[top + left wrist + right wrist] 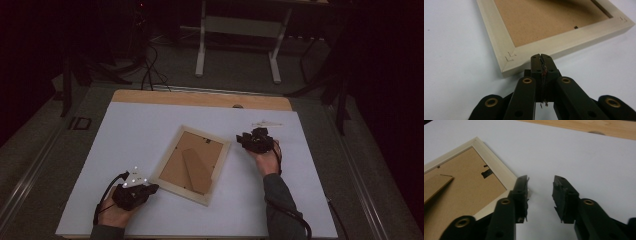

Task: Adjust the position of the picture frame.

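Your left gripper is sitting with its jaws pressed together on nothing, just short of the near corner of the picture frame, which is lying face down mid-sheet with its brown stand showing. Your right gripper is hanging with jaws apart beside the frame's far right corner, nothing between them. Small pale pieces are lying beyond it on the white sheet.

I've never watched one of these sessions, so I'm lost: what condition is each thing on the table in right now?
Picture frame: lying face down on the white table, brown backing up, stand folded flat.
Left tongs: shut, empty, tips just short of the frame's near corner.
Right tongs: open, nothing between them, beside the frame's right corner.
Small pale thing near the far edge: lying flat, too small to identify.
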